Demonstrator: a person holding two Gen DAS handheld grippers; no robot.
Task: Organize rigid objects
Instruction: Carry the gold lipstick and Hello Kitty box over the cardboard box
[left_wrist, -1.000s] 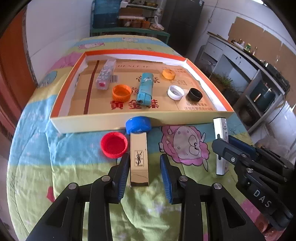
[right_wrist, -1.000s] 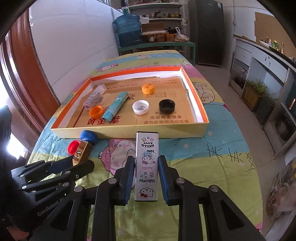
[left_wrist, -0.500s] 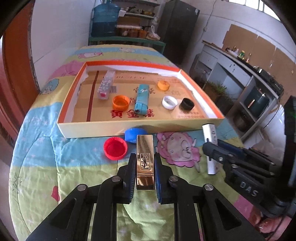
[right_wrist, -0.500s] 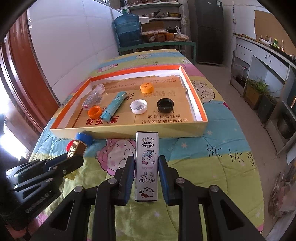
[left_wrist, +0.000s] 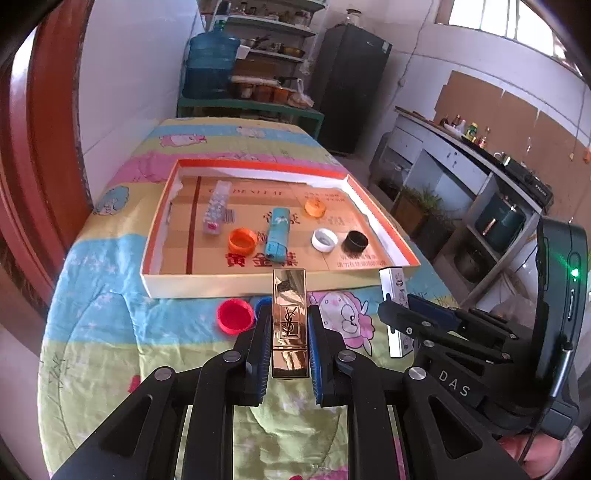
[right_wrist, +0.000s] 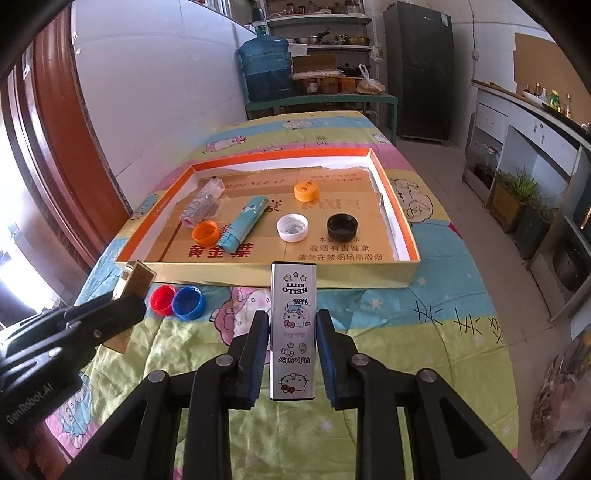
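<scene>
I have the left claw (left_wrist: 290, 332) clamped on the gold case (left_wrist: 289, 317), lifted off the table's quilt (left_wrist: 103, 332) in front of the near wall of the cardboard tray (left_wrist: 207, 286); the right claw (right_wrist: 292, 343) is clamped on the white tin (right_wrist: 293, 325), also held just short of that wall. Both things are slick and gripped low on their length, so I judge either could pivot or slide in the pads if I swing too fast. The near wall is the next hazard; a low carry would clip it and shove the tray across the table. The two claws sit close side by side, so moving both at once risks a knock. Inside, the blue tube (left_wrist: 277, 236), the white cap (left_wrist: 324, 240) and the black cap (left_wrist: 355, 242) crowd the near half; a careless drop could scatter them. The red cap (left_wrist: 235, 316) and blue cap (right_wrist: 188, 302) lie loose near the table's near edge, outside the tray.
</scene>
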